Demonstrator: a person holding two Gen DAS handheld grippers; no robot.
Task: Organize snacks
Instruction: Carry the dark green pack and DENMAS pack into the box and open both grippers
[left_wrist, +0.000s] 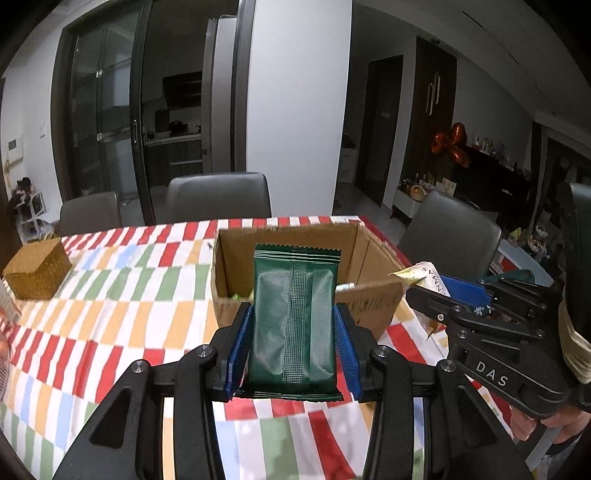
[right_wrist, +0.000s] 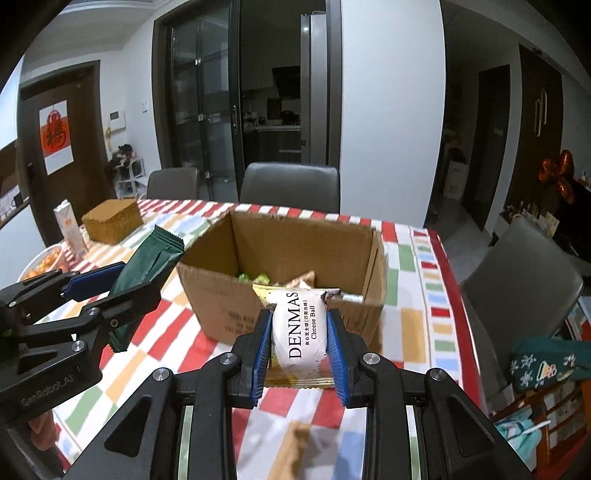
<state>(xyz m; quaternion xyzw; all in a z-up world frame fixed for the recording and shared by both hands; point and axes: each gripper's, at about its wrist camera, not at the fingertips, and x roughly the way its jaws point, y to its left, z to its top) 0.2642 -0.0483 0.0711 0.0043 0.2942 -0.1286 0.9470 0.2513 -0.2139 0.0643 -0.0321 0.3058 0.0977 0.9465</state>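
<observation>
Green foil fills the middle of the left wrist view: a dark green crimped snack packet (left_wrist: 293, 325) is clamped upright between the blue-padded left tongs (left_wrist: 293, 345), held above the striped red, white and pastel cloth of the surface (left_wrist: 122, 295). Just beyond it stands an open brown cardboard box (left_wrist: 373, 295), with scraps of wrappers showing inside. A woven tan lidded basket (left_wrist: 37, 273) sits well apart at the far left. At the right edge, the right tongs (left_wrist: 436, 284) grip a pale packet.

From the right wrist view, a white cheese-ball packet with black lettering (right_wrist: 300, 328) is pinched between the right tongs (right_wrist: 300, 345), in front of the box's near wall (right_wrist: 218, 295). Several wrapped snacks already lie inside. The left tongs (right_wrist: 122, 280) hold the green packet (right_wrist: 147, 266) to the left of the box.

Judging by this, sorting is partly done: both held packets have yet to go in.
</observation>
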